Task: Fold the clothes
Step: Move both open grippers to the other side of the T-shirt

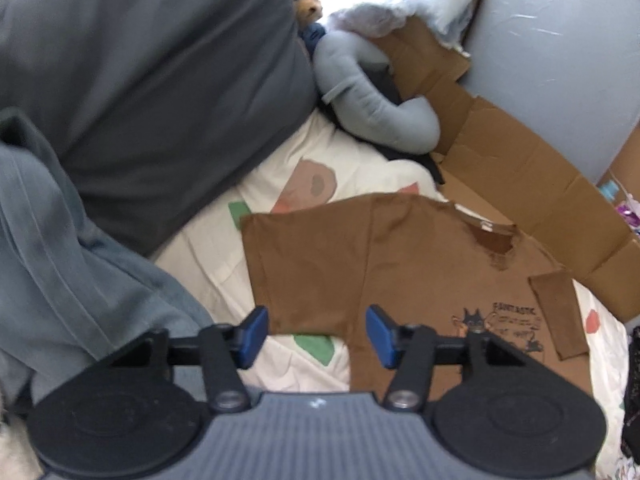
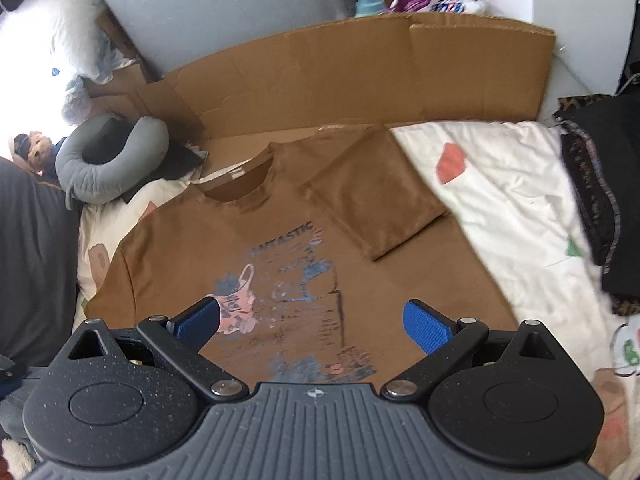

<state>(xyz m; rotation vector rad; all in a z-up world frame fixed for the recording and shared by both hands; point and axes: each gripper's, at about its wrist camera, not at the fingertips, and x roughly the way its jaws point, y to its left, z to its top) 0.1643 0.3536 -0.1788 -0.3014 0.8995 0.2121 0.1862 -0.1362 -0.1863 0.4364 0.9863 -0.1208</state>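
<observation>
Left wrist view: left tongs [image 1: 316, 334] spread wide, nothing between the blue pads [image 1: 253, 336]. They hover above the near hem of the brown T-shirt [image 1: 404, 264], by its left sleeve. The shirt lies flat, print up, on the patterned white bedcover [image 1: 280, 184]. Its collar end overlaps the flattened cardboard [image 1: 532, 176]. Grey neck pillow [image 1: 372, 100] sits beyond the shirt, dark grey cushion [image 1: 152, 80] off its left-sleeve side.

Right wrist view: right tongs [image 2: 316, 324] also wide, empty, over the shirt's [image 2: 208, 240] printed chest graphic [image 2: 288, 280]. The right sleeve [image 2: 372, 196] is folded in over the shirt body. Dark folded clothing [image 2: 600, 208] lies on the bedcover [image 2: 500, 184] well right of the shirt.
</observation>
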